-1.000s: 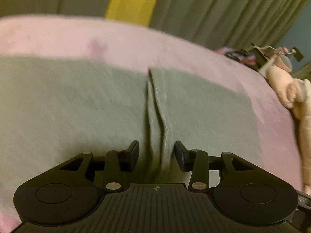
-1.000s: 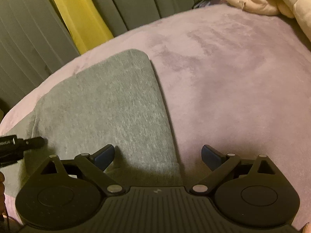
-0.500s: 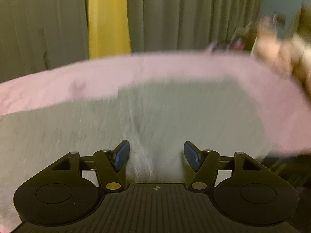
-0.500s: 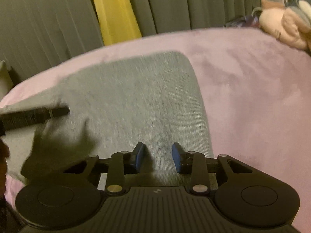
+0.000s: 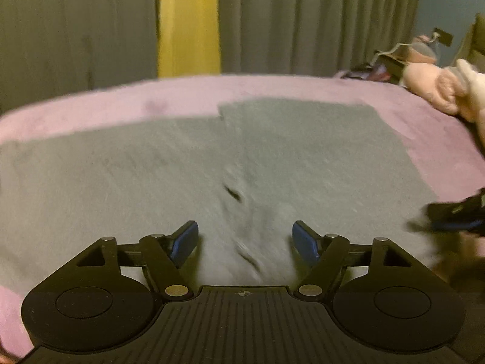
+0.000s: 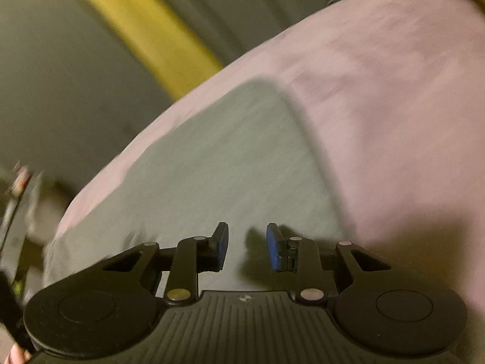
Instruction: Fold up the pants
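- Grey knit pants point(image 5: 288, 157), partly folded, lie flat on the pink plush bedspread point(image 5: 121, 103); one layer sits over the other, its upper edge forming a step near the far side.
- Left gripper point(image 5: 245, 238): jaws spread wide, nothing between them, hovering over a small ridge of wrinkled cloth. One second ago the jaws stood narrower around that same crease; they have since opened and the view has pulled back, which suggests a release.
- Right gripper point(image 6: 247, 247): jaws narrow, with a visible gap and no cloth between the pads; it hangs above the near part of the pants point(image 6: 212, 166). One second ago it was wide, at the fabric's right edge.
- Both current views are motion-blurred, the right one also tilted.
- Interpretation: a fold appears just laid down. The remaining wrinkle probably needs smoothing before another fold.
- Background: grey curtains point(image 5: 303, 21) with a yellow panel point(image 5: 189, 21), and a pink plush toy point(image 5: 439, 88) at the bed's right.
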The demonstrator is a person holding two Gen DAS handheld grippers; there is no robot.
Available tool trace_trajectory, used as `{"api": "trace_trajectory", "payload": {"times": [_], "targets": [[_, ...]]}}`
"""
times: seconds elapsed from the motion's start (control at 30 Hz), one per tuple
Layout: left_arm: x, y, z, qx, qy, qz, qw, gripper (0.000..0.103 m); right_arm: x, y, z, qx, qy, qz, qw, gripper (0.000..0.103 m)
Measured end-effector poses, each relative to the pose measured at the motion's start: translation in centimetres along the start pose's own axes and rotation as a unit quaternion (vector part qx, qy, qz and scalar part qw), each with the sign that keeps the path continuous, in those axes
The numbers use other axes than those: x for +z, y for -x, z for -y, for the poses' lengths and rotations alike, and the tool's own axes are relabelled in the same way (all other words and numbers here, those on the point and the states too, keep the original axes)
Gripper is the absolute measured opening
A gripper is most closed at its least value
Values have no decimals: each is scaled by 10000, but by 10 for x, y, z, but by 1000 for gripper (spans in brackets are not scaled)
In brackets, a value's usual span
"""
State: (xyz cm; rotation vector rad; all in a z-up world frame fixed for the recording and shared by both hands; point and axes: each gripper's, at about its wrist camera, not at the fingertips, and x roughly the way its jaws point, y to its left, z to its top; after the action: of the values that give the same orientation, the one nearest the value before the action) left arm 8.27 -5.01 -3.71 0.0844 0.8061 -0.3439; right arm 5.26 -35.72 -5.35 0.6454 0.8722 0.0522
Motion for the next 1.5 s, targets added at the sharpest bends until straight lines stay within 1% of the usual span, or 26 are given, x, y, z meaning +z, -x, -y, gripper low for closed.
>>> {"api": "trace_trajectory", "payload": {"times": [0.07,0.1,0.13,0.17,0.23,0.3,0.4,0.63,0.8,0.87,0.93,0.97,1.0,1.03,1.07,1.1,1.13,1.2,1.23,1.27,1.3,1.33,1.4,1.43,1.47,1.5], "targets": [[-7,-6,8,-16,-81,-309,9995,79,-5,-10,-8,48,110,-423,9990,28],[-12,-9,10,75,-210,-316,9993,83,-6,-15,-11,-120,176,-548,9983,28],[-14,-8,13,172,-337,-234,9990,86,-6,-17,-12,-245,216,-559,9979,28],[-15,-6,15,259,-427,-192,9986,89,-5,-18,-12,-255,227,-575,9978,28],[-13,-7,14,263,-351,-230,9988,91,-5,-19,-12,-340,219,-581,9975,27],[-14,-11,7,311,-213,-269,9989,96,-6,-18,-13,-355,240,-581,9974,26],[-13,-14,3,348,-108,-278,9989,96,-9,-19,-16,-420,300,-550,9971,26],[-14,-12,1,400,-103,-276,9988,96,-11,-17,-20,-614,500,-494,9956,26],[-13,-12,-4,414,4,-314,9986,96,-10,-17,-20,-701,503,-467,9952,26],[-11,-10,-8,453,78,-331,9984,96,-8,-12,-20,-831,534,-388,9944,26],[-8,-2,-18,571,407,-207,9973,96,-8,-6,-23,-1121,611,-218,9916,26],[-6,3,-25,697,621,-116,9956,96,-8,-2,-23,-1239,659,-110,9900,26],[-4,8,-33,962,857,37,9917,94,-8,2,-23,-1371,678,1,9882,26],[-3,13,-39,1208,977,215,9876,93,-8,5,-22,-1504,650,95,9864,27],[-2,16,-43,1410,1028,353,9840,93,-8,9,-21,-1662,621,207,9839,31],[-1,18,-46,1477,1095,455,9819,93,-7,11,-20,-1805,596,300,9813,37],[1,20,-48,1364,1177,527,9822,92,-6,11,-16,-1843,493,353,9810,37],[4,27,-46,933,1231,726,9853,93,-5,12,-7,-1525,207,431,9872,38],[6,29,-42,791,1152,856,9865,93,-5,12,-4,-1418,86,476,9887,38],[10,31,-35,676,974,985,9880,94,-5,11,-3,-1426,70,472,9886,41],[15,31,-28,595,718,1070,9899,94,-5,8,-4,-1438,96,442,9886,45],[21,28,-20,576,490,1095,9911,94,-5,5,-6,-1438,148,417,9886,48],[36,16,-8,623,82,1033,9927,95,-5,-2,-13,-1479,289,399,9878,57],[44,6,-7,686,12,917,9934,95,-6,-5,-15,-1504,371,358,9873,59],[52,-6,-10,675,70,752,9949,95,-5,-8,-18,-1529,434,333,9867,62],[58,-18,-15,503,225,578,9968,95,-6,-11,-20,-1564,499,328,9859,65]]}}
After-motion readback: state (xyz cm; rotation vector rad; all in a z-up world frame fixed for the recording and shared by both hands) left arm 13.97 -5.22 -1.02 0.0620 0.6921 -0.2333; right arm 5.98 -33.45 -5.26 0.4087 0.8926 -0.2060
